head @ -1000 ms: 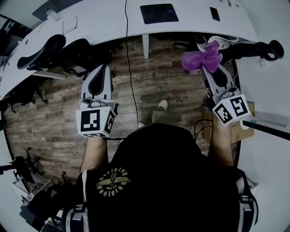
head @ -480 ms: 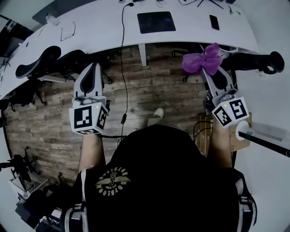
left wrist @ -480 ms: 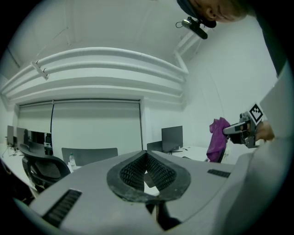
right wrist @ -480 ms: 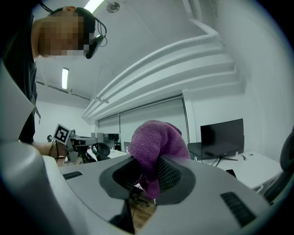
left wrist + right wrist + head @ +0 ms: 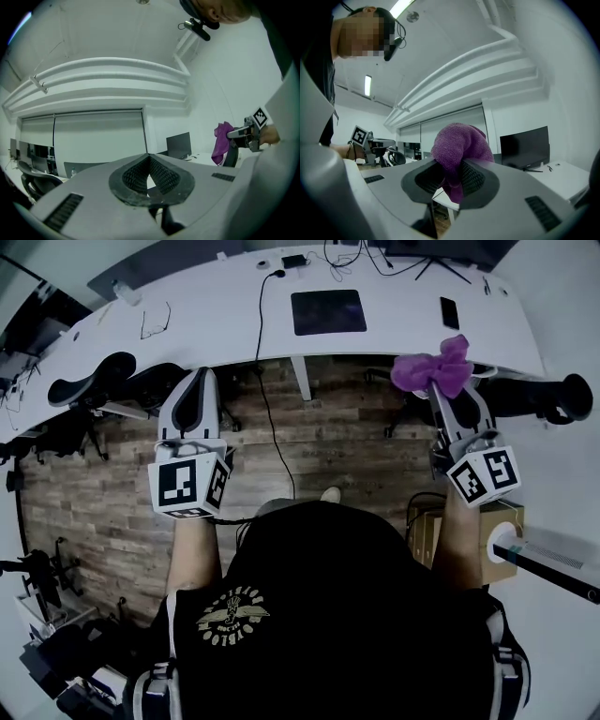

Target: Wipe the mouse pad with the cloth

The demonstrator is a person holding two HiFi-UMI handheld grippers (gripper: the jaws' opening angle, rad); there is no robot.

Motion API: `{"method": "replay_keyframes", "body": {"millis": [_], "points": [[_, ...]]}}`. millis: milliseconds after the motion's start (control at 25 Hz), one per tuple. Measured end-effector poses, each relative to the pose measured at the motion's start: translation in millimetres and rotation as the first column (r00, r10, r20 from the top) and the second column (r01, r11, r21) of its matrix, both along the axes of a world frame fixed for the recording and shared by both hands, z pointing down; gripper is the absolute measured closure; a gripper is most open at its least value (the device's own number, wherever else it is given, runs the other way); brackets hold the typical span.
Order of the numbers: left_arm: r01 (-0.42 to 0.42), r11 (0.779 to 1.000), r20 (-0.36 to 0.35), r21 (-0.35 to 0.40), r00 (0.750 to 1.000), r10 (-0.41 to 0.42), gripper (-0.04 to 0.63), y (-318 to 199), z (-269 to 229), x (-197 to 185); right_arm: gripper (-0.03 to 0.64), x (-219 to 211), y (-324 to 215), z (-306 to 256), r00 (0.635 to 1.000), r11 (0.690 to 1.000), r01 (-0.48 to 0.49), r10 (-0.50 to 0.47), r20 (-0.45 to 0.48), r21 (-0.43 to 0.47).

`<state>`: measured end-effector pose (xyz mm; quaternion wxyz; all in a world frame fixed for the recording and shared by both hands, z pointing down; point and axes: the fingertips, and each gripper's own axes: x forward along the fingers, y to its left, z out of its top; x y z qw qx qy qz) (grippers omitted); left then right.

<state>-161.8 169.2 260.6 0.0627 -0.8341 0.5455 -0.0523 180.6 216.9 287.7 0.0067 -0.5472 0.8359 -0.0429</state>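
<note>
The dark mouse pad [image 5: 327,312] lies flat on the white desk [image 5: 216,315] at the top of the head view. My right gripper [image 5: 439,382] is shut on a bunched purple cloth [image 5: 433,368], held in the air over the floor just short of the desk's front edge. In the right gripper view the cloth [image 5: 461,150] bulges out above the closed pads [image 5: 474,180]. My left gripper [image 5: 200,378] is shut with nothing in it, its pads [image 5: 161,176] meeting. It hovers short of the desk, well left of the pad. The cloth [image 5: 220,143] shows at the right of the left gripper view.
A phone [image 5: 450,312], glasses [image 5: 155,320] and cables [image 5: 272,352] are on the desk. Office chairs [image 5: 98,385] stand at the left and a black chair [image 5: 539,395] at the right. A cardboard box [image 5: 495,538] sits on the wooden floor [image 5: 356,446].
The desk and mouse pad have come further into the head view as the person moved toward them. Both grippers stay raised; the right one still holds the cloth.
</note>
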Motion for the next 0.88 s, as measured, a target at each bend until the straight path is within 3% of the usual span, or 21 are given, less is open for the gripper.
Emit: {"method": "replay_keyframes", "body": {"millis": [480, 880], "points": [[0.021, 0.999, 0.011, -0.034, 1.0, -0.02, 0.594, -7.5, 19.9, -10.1, 0.532, -6.3, -18.5, 14.8, 1.0, 1.0, 0.012, -0.012, 0.02, -0.019], [-0.038, 0.998, 0.007, -0.043, 0.999, 0.039, 0.594, -64.9, 30.5, -11.5, 0.532, -31.8, -56.3, 24.6, 1.0, 0.999, 0.0, 0.001, 0.018, -0.046]]}}
